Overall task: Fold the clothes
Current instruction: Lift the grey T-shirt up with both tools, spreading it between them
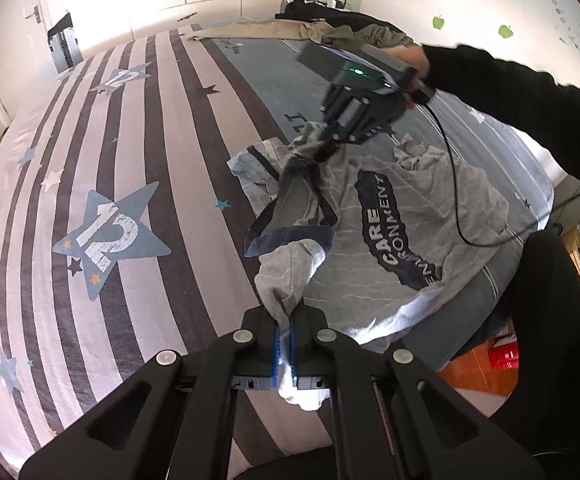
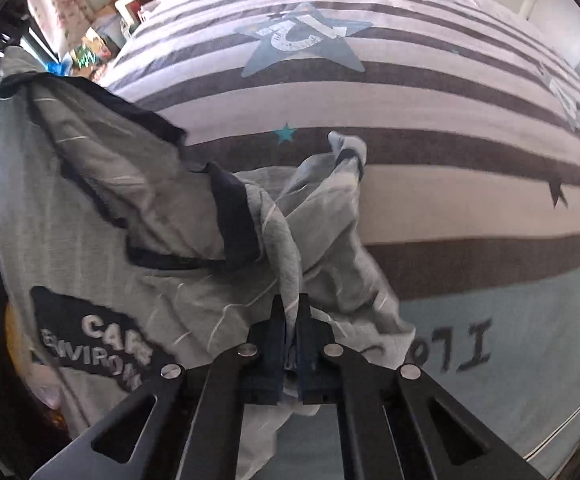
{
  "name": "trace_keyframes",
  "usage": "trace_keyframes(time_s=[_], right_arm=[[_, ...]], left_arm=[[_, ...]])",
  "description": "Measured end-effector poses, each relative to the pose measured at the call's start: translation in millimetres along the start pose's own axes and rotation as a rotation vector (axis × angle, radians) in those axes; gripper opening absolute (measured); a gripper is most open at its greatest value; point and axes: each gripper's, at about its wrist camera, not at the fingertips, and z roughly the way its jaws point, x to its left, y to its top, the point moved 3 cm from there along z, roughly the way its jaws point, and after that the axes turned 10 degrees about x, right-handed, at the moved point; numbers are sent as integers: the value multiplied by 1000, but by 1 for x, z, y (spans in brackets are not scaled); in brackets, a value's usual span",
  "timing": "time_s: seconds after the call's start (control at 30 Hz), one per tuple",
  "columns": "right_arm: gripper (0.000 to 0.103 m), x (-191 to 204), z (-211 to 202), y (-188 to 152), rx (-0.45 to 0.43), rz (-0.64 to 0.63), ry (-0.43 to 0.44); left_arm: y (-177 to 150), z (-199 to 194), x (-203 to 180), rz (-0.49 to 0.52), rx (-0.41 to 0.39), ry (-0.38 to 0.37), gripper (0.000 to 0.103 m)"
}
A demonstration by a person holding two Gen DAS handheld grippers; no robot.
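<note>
On the striped bed (image 1: 138, 168) a grey shirt (image 1: 429, 208) lies crumpled. The left gripper (image 1: 284, 344) pinches one bunch of it, the right gripper (image 2: 290, 320) another. Best to draw both apart evenly, taut, so the shirt spreads flat before any fold.

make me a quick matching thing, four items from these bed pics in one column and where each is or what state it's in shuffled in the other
1. grey t-shirt
2. left gripper
3. star with 12
4. pile of dark clothes

a. printed on the striped bedcover
b. heaped at the bed's far end
c. shut on pale grey cloth
d. crumpled, printed with CARE, pinched by both grippers

Pairs: 1-d, 2-c, 3-a, 4-b
</note>
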Motion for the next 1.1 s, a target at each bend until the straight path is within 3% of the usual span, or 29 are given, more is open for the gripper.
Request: trace_keyframes(time_s=[0.2, 0.57, 0.83, 1.1], right_arm=[[3, -4, -38, -44, -167, 151, 30], [2, 14, -176, -162, -487, 583, -231], [2, 71, -265, -215, -546, 757, -470], [2, 117, -362, -254, -647, 925, -631]], left_arm=[[18, -6, -4, -28, -35, 75, 2], [103, -43, -30, -128, -214, 206, 2], [178, -95, -61, -88, -376, 250, 2], [218, -167, -71, -81, -513, 297, 2]])
